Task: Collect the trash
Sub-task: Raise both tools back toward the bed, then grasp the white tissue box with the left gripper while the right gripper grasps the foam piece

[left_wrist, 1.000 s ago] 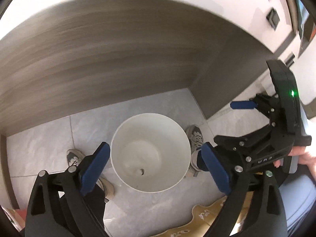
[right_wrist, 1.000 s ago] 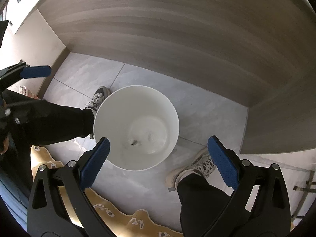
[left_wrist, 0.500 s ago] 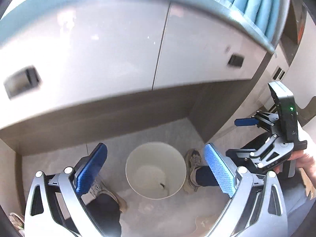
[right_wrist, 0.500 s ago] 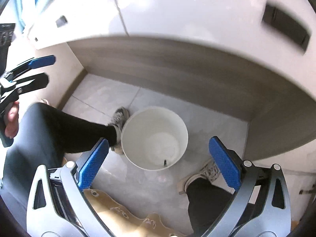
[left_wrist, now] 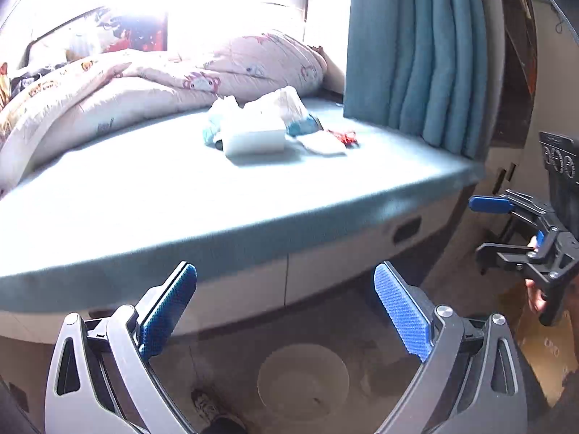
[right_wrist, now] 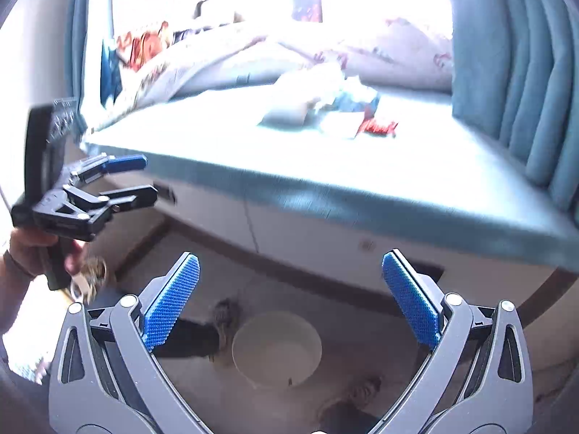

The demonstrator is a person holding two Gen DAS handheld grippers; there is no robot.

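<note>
Both grippers have tipped up. Before, they looked straight down into the white bin [left_wrist: 303, 376]. Now the bin sits low and small, and the blue bed top [left_wrist: 144, 195] shows, with trash [left_wrist: 253, 133] near its far edge.

A bed [left_wrist: 181, 195] stretches across the upper half of both views, and a bin [left_wrist: 303, 376] stands on the floor [left_wrist: 362, 325] before it, below its front edge. A pile of trash [left_wrist: 267, 126] lies on the bed's middle toward the right, with a folded quilt [left_wrist: 144, 83] behind it and to its left. A curtain [left_wrist: 423, 54] hangs at the bed's right end, behind and right of the pile. A shoe [right_wrist: 226, 320] rests on the floor just left of the bin.
</note>
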